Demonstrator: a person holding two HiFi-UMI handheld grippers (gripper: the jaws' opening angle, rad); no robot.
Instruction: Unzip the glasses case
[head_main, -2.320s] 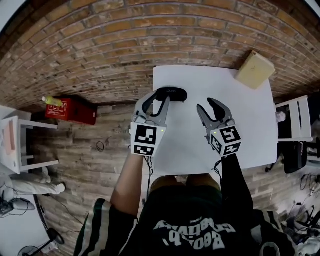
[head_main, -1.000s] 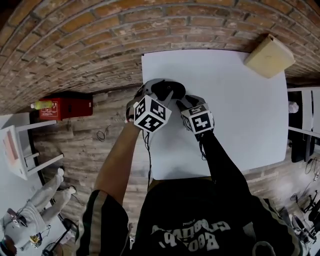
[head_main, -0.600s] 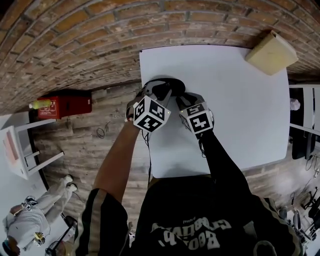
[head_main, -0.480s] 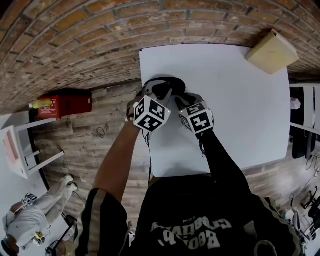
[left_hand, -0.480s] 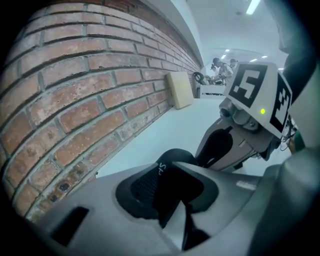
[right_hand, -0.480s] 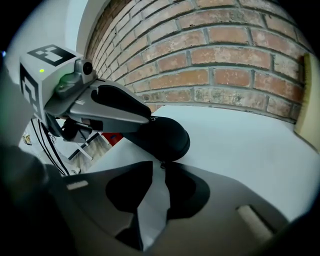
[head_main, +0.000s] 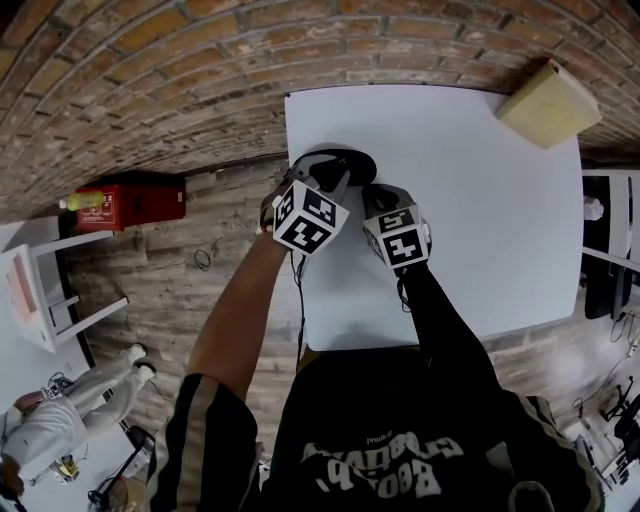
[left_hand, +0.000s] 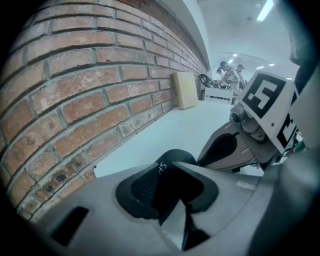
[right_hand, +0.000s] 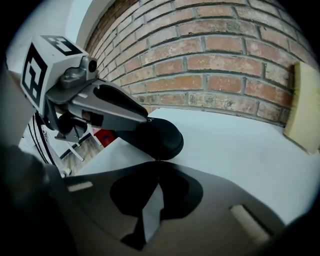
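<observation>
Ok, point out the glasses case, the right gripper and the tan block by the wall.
glasses case (right_hand: 162, 137), right gripper view, its rounded black end.
right gripper (right_hand: 157, 161), right gripper view, where its fingertips meet.
tan block (head_main: 548, 105), head view, middle of its top face.

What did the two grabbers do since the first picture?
Both reached out to the black glasses case. The left gripper has just closed its jaws on it. The right gripper shut at the case's near edge; whether it pinches anything there is too small to see. The case, white table and beige block stayed put.
</observation>
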